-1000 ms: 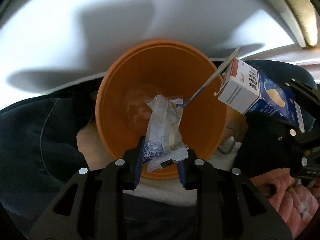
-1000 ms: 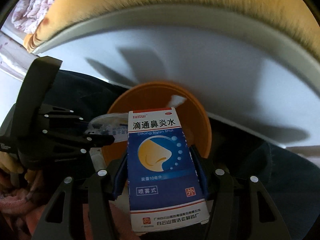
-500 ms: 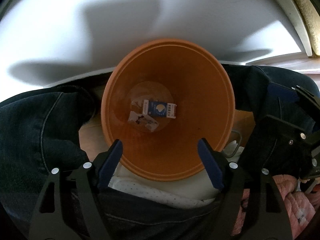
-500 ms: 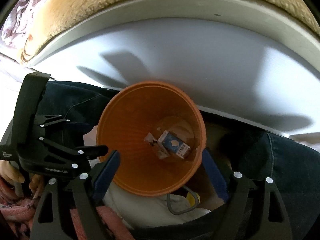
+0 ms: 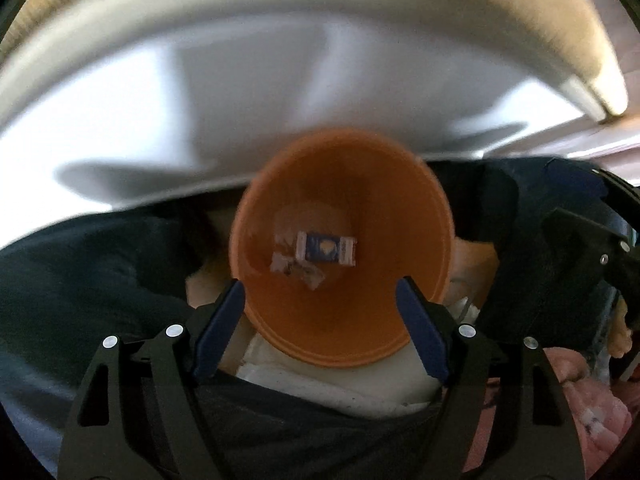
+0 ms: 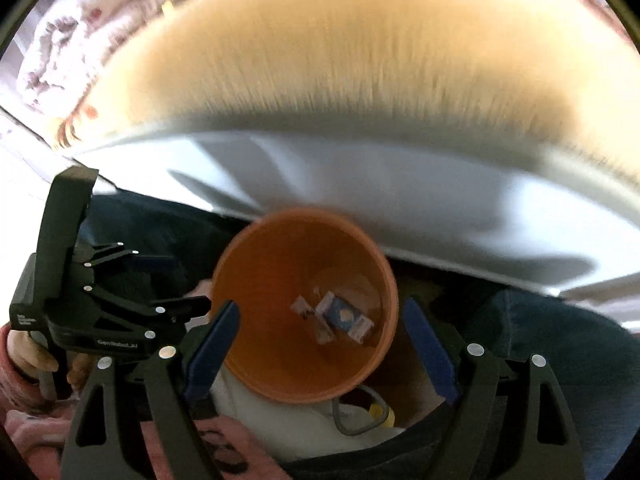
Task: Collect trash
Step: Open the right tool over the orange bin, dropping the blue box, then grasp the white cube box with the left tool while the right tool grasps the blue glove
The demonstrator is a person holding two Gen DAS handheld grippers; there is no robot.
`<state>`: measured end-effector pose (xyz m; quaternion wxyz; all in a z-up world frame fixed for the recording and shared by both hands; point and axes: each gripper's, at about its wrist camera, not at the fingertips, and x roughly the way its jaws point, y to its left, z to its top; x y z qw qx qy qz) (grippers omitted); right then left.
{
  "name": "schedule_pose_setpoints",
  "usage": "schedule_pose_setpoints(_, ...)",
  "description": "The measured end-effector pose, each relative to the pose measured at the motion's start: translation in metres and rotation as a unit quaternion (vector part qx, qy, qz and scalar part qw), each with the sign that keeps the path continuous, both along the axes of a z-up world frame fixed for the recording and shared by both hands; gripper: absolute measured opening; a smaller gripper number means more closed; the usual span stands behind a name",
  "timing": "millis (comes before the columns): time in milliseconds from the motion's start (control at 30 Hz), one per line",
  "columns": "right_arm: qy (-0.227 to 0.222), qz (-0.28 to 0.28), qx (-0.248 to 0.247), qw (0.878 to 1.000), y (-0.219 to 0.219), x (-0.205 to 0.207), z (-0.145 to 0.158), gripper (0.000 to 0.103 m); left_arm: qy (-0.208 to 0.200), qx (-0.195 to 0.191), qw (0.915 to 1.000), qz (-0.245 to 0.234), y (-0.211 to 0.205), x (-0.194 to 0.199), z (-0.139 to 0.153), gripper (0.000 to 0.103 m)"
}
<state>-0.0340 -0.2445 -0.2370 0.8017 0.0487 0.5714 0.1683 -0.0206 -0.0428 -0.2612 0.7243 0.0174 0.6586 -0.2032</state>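
Between the left gripper [image 5: 320, 312]'s blue pads, nothing: jaws spread wide, having just been opening, empty over the orange bin [image 5: 424, 216]. Same with the right gripper [image 6: 320, 344]: jaws wide apart after opening, nothing between them, bin mouth framed in the gap. Down on the bin floor, the blue medicine box [image 5: 325, 247] lying flat, and just beside it, maybe touching, the crumpled clear wrapper [image 5: 298, 270]; both loose, clear of either gripper. Around the bin, dark denim legs [image 5: 80, 280] on both sides, pale cloth underneath, a white curved surface [image 5: 200, 120] beyond with a tan edge above. Off to the left in the right wrist view, a hand [image 6: 28, 354] on the left gripper's handle. Judged from this: two pieces of trash delivered, drop step finished. Whether more trash remains elsewhere, impossible to tell; none visible outside the bin.
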Motion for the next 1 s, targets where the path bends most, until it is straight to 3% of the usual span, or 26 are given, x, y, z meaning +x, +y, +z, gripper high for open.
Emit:
schedule_pose_setpoints(133, -0.062, -0.006, 0.007, 0.998, -0.004, -0.004, 0.040, 0.085, -0.074, -0.039, 0.9964, 0.014, 0.011, 0.008, 0.050, 0.076)
schedule_pose_setpoints(233, -0.111, -0.007, 0.016, 0.994, -0.006, -0.007, 0.068, 0.088, -0.138, -0.081, 0.9865, 0.036, 0.024, 0.019, 0.089, 0.085)
schedule_pose_setpoints(367, -0.166, -0.007, 0.021, 0.986, -0.005, -0.009, 0.098, 0.091, -0.214, -0.090, 0.9707, 0.064, 0.035, 0.044, 0.129, 0.091)
schedule_pose_setpoints(467, -0.185, -0.006, 0.025, 0.982, -0.006, -0.007, 0.112, 0.091, -0.255, -0.081, 0.9588, 0.096, 0.042, 0.083, 0.152, 0.091)
schedule_pose_setpoints(700, -0.182, -0.006, 0.024, 0.983, -0.003, 0.006, 0.113, 0.091, -0.298, -0.115, 0.9353, 0.152, 0.053, 0.185, 0.170, 0.091)
schedule_pose_setpoints(867, -0.171, -0.015, 0.023, 0.985, -0.005, 0.016, 0.106, 0.091, -0.281, -0.104, 0.9354, 0.187, 0.057, 0.252, 0.168, 0.091)
schedule_pose_setpoints(1000, -0.164, -0.020, 0.024, 0.986, -0.008, 0.025, 0.104, 0.091, -0.267, -0.059, 0.9392, 0.208, 0.054, 0.296, 0.153, 0.091)
